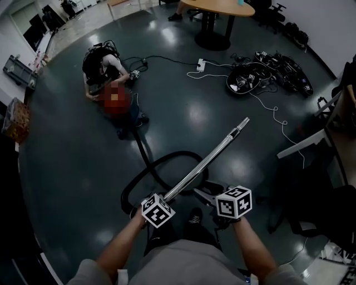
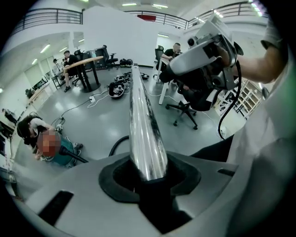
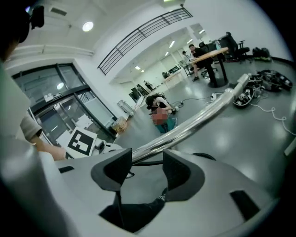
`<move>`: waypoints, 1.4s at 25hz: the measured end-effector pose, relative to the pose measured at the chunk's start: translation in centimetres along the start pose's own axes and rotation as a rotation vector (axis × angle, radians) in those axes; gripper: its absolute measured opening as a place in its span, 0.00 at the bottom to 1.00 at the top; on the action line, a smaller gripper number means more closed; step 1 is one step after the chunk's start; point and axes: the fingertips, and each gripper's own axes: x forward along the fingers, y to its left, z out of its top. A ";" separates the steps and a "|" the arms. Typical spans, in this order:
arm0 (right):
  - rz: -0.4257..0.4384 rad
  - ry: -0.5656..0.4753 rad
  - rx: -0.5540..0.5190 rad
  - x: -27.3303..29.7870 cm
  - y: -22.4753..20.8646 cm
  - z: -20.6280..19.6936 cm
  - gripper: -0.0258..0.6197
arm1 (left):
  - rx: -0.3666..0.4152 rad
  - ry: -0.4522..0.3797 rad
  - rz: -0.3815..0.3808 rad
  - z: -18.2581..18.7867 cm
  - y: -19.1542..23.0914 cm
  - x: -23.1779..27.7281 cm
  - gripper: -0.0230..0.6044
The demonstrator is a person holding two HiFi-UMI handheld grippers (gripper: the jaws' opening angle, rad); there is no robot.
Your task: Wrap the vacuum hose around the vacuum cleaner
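Note:
A shiny metal vacuum wand (image 1: 208, 158) slants up and away from my hands. My left gripper (image 1: 167, 197) is shut on its lower end; in the left gripper view the wand (image 2: 141, 115) rises straight out from between the pads of that gripper (image 2: 150, 178). My right gripper (image 1: 214, 197) stands open beside the wand, which crosses just beyond its jaw tips (image 3: 145, 159); only floor and a shoe show between them. The black hose (image 1: 133, 183) loops over the floor and runs to the teal vacuum cleaner (image 1: 133, 113), where a person crouches.
A round table (image 1: 214, 8) stands at the far end. Cables and black gear (image 1: 267, 72) and a white power strip (image 1: 200, 65) lie on the floor. A white desk edge (image 1: 303, 143) and a dark chair (image 1: 311, 206) are close on the right.

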 end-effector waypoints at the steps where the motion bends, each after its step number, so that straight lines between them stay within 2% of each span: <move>1: -0.007 -0.008 0.029 0.7 0.0 0.3 0.34 | -0.021 -0.019 0.001 0.1 0.3 -0.2 0.25; 3: -0.014 -0.027 0.084 2.1 0.2 0.9 0.35 | -0.060 -0.057 -0.005 0.3 0.9 -0.6 0.25; 6: -0.046 -0.055 0.177 4.8 0.5 1.5 0.45 | -0.097 -0.106 -0.013 0.2 1.7 -1.3 0.25; 8: -0.066 -0.075 0.252 6.8 0.7 1.4 0.48 | -0.109 -0.137 -0.016 -0.2 2.3 -1.6 0.25; 12: -0.041 -0.115 0.382 10.7 2.6 2.1 0.49 | -0.109 -0.193 -0.023 -0.7 3.4 -2.6 0.25; 19: -0.058 -0.168 0.502 14.7 4.5 3.6 0.49 | -0.099 -0.252 -0.076 -1.9 3.7 -4.4 0.25; 21: -0.097 -0.180 0.507 15.2 4.6 3.7 0.48 | -0.094 -0.262 -0.086 -2.4 3.8 -4.6 0.25; 23: -0.129 -0.200 0.522 15.4 4.5 3.6 0.33 | -0.095 -0.276 -0.096 -2.7 4.0 -4.8 0.25; 29: -0.186 -0.215 0.534 16.2 5.3 4.0 0.30 | -0.104 -0.319 -0.149 -3.5 4.7 -5.6 0.25; 35: -0.223 -0.235 0.580 16.3 5.3 4.1 0.26 | -0.041 -0.349 -0.209 -3.7 4.5 -5.5 0.25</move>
